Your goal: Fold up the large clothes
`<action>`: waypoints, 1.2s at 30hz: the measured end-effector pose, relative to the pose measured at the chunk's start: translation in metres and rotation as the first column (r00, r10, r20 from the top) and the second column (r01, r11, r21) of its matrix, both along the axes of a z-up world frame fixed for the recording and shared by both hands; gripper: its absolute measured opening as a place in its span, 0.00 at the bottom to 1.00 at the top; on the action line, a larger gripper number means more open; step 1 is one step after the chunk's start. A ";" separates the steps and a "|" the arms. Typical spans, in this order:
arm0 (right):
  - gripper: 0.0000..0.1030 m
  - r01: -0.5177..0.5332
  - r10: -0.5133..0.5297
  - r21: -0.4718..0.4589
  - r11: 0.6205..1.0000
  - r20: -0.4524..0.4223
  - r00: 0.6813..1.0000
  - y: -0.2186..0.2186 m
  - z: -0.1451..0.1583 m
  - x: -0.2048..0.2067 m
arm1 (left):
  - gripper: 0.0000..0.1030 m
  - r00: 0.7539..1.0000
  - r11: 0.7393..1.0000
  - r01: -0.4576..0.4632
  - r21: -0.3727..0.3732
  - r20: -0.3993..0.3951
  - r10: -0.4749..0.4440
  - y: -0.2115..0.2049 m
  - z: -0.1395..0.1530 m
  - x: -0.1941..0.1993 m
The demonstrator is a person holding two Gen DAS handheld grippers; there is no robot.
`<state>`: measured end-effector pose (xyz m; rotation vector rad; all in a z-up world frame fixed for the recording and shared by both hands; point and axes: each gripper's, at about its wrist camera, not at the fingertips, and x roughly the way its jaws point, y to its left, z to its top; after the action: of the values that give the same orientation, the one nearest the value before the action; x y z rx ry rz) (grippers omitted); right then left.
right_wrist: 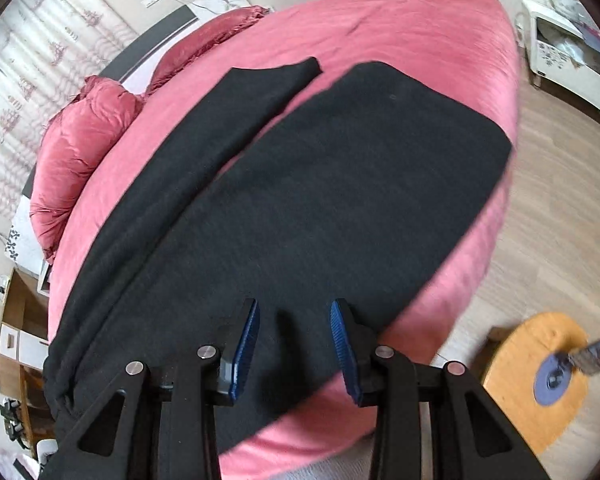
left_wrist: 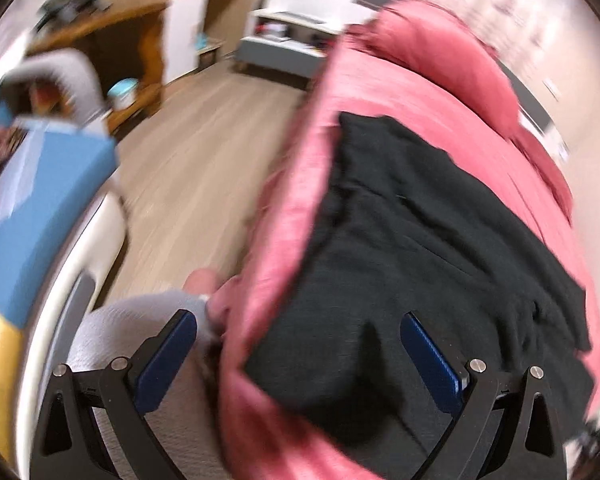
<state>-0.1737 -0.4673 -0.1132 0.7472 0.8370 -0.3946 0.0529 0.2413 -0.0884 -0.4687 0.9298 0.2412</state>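
A large black garment (right_wrist: 340, 184) lies spread flat on a bed with a pink cover (right_wrist: 420, 28), one sleeve (right_wrist: 228, 120) stretched out beside the body. In the left wrist view the same garment (left_wrist: 420, 240) lies near the bed's edge. My left gripper (left_wrist: 300, 332) is open and empty, just above the garment's near corner. My right gripper (right_wrist: 294, 324) is open and empty, just above the garment's near edge.
Pink pillows (right_wrist: 84, 136) lie at the head of the bed. A wooden stool (right_wrist: 536, 380) stands on the wood floor (right_wrist: 560, 208) at right. A white cabinet (right_wrist: 564, 48) stands far right. A blue-topped surface (left_wrist: 48, 200) and wooden desk (left_wrist: 112, 40) are left.
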 end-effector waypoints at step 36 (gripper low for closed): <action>0.06 0.195 -0.267 0.275 0.941 0.254 0.930 -0.070 -0.014 -0.022 | 0.24 0.984 0.887 0.174 -0.428 0.114 -0.138 -0.019 0.034 -0.064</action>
<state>-0.1953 -0.5372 -0.1267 1.1140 0.5256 -0.3849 -0.0112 0.2220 -0.0539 -0.8079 0.9375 -0.1406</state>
